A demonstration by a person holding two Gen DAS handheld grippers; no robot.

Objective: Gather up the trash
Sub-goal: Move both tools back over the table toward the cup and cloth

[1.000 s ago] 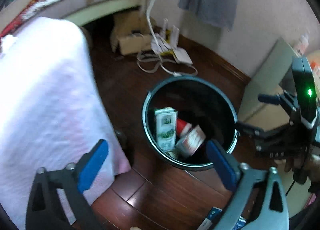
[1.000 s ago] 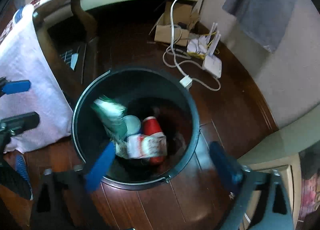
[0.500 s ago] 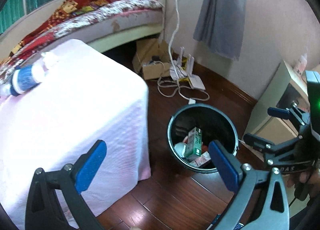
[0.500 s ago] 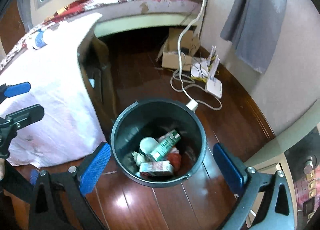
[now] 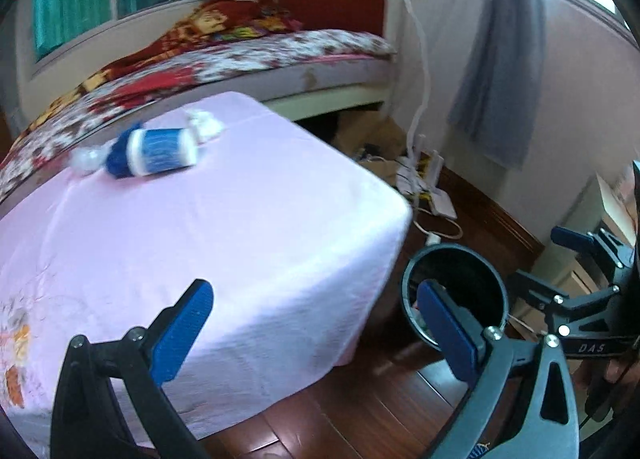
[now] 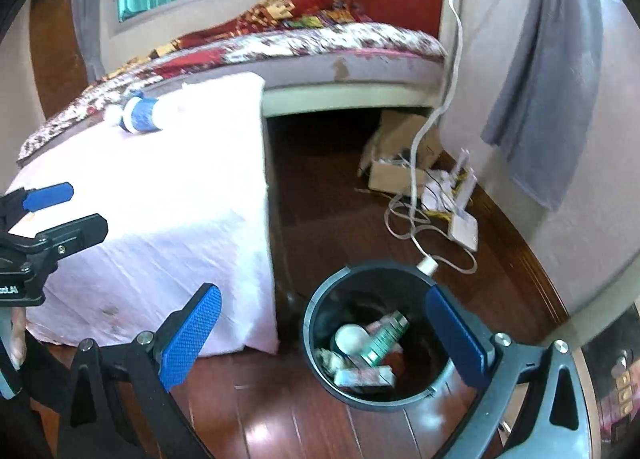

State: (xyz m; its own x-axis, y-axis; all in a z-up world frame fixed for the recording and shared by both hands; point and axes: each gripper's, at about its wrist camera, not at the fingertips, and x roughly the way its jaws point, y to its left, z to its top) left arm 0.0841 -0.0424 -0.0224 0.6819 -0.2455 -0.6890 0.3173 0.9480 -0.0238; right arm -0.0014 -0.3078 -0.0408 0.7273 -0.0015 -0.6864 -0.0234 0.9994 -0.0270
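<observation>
Bench, bin and two empty sets of tongs, bedroom floor.

Left tongs [image 5: 312, 333]: spread wide, holding nothing, over the near edge of the pink-clothed bench [image 5: 224, 243]; blue-and-white bottle [image 5: 154, 151] lies on its side at the far left of it. Right tongs [image 6: 320, 335]: also wide apart and empty. Only the right view shows into the black trash bin [image 6: 320, 363], on the wooden floor [image 6: 320, 195] just right of the bench: cartons and wrappers [image 6: 372, 351] inside. Bed [image 5: 256, 51] beyond.

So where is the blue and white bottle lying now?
The bottle lies on its side on the pink tablecloth, at the far left part near the bed, beside a crumpled white tissue.
</observation>
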